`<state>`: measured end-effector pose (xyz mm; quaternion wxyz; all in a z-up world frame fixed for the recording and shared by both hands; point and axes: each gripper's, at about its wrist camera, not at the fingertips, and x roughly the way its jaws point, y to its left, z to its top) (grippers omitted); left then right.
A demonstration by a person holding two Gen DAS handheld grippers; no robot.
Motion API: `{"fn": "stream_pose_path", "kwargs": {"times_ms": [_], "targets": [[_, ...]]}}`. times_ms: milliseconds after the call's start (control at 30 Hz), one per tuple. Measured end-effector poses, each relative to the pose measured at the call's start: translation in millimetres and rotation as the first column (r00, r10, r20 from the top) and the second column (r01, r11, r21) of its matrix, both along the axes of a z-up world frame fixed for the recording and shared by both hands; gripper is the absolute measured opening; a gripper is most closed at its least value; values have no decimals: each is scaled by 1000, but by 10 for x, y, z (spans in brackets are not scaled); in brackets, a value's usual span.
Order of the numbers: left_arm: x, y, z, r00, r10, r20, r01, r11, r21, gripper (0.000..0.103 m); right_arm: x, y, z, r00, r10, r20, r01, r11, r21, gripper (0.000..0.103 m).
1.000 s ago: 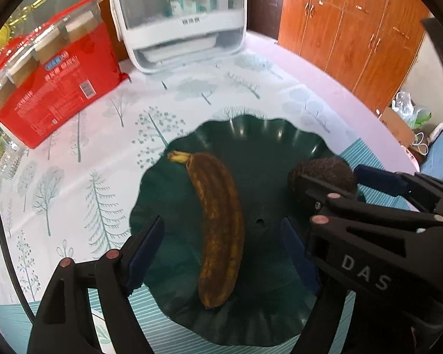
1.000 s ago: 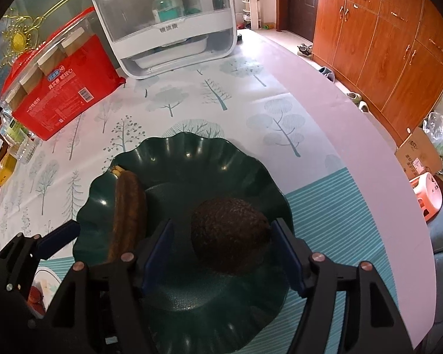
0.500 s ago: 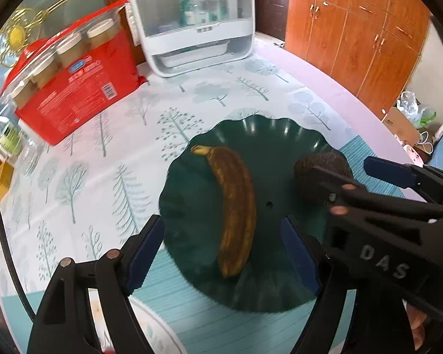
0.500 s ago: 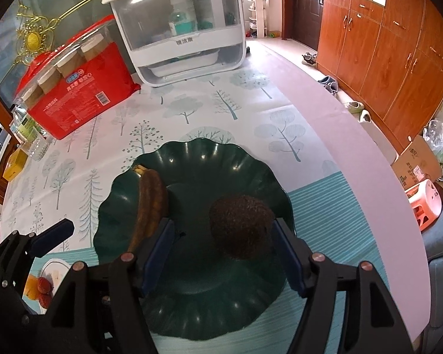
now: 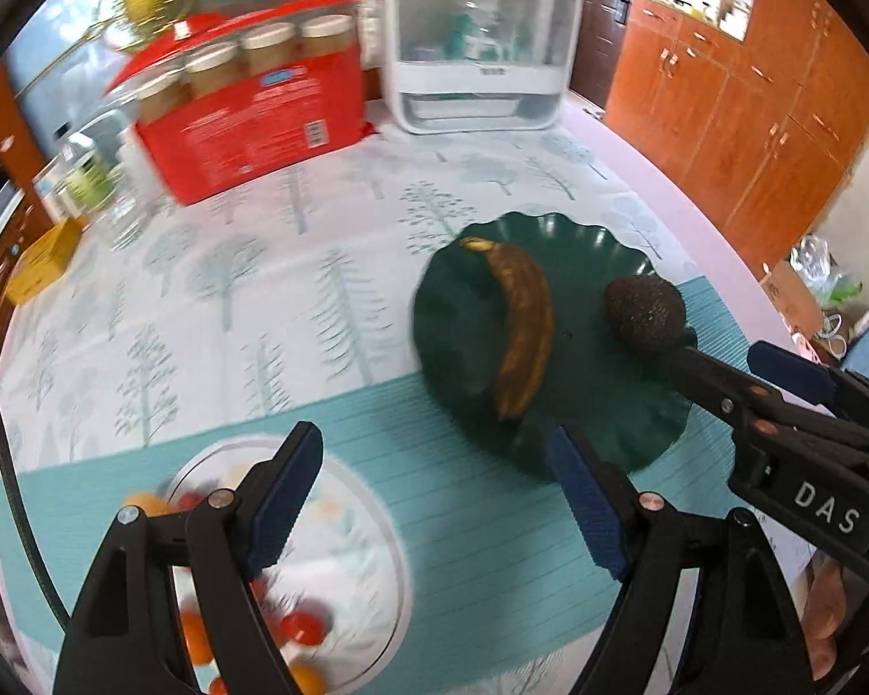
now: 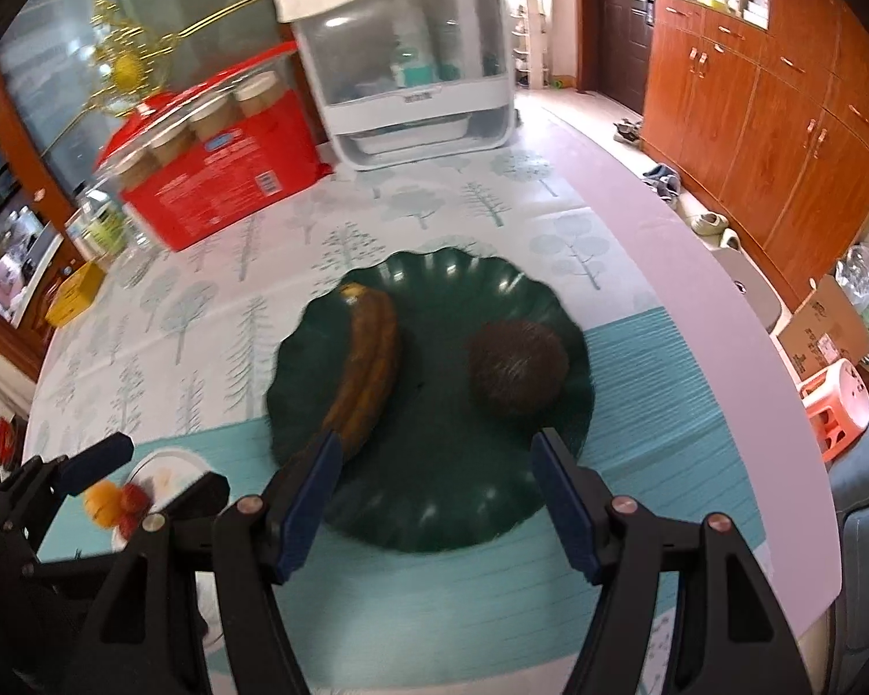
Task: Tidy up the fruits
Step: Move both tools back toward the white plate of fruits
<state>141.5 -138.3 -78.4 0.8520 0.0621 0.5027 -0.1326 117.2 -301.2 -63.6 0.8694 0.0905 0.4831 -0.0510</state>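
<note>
Both tongs stand apart and empty: left gripper (image 5: 434,498) hangs over the table's teal near strip between the white fruit-printed plate (image 5: 371,527) and the dark green scalloped plastic plate (image 6: 434,498); right gripper (image 6: 434,492) hangs over that green plate's near rim. Ahead of the right gripper lie the browned banana (image 6: 368,373), long axis running near-to-far, and the dark rough-skinned avocado (image 6: 518,368). Behind, the tree-printed tablecloth (image 6: 214,313) carries a red jar carton (image 6: 226,185) and a white lidded box (image 6: 405,69); wooden cabinets (image 6: 782,116) line the room.
</note>
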Motion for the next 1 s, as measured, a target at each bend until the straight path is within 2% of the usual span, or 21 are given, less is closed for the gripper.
{"fn": "stream_pose_path", "kwargs": {"times_ms": [233,433,767,1000], "targets": [[-330,588,199,993,117,10,-117,993,-34,80,-282,429,143,994,105,22,-105,994,21,69],[-631,1140,324,976,215,42,-213,976,-39,80,-457,914,177,969,245,25,-246,969,34,69],[-942,1850,194,939,343,18,-343,939,2,80,-555,1640,26,900,435,2,-435,900,30,68],[-1063,2188,-110,922,383,-52,-383,924,9,80,-637,2002,-171,849,527,-24,-526,850,28,68]]}}
